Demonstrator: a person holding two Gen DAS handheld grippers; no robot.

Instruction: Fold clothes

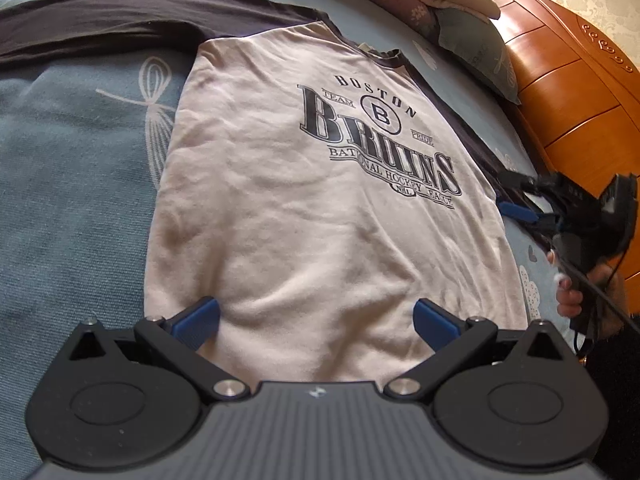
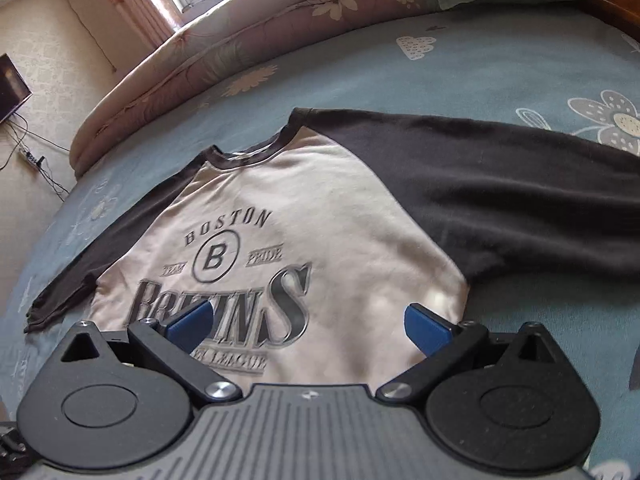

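A bed covered by a blue-grey floral bedspread (image 1: 72,184) fills both views, and everything here is placed against the shirt lying on it. That shirt is a cream Boston Bruins raglan sweatshirt (image 1: 304,216) with dark sleeves, spread flat and face up near the middle of the bed. Beyond its collar sit a rolled floral quilt (image 2: 224,64) and a grey-green pillow (image 1: 476,48), with an orange wooden headboard (image 1: 568,92) past those. One long dark sleeve (image 2: 520,200) stretches straight out from the shoulder; the other sleeve (image 2: 80,276) angles away along the opposite side. The left gripper (image 1: 316,316) hovers over the shirt's lower half, blue fingers spread wide, holding nothing. The right gripper (image 2: 308,320) hovers above the chest print, equally wide apart and empty. Judging by the flat, unfolded garment, folding has not started and this is the approach to a first grasp. The next move likely calls for pinching a sleeve or side edge and bringing it across the body.
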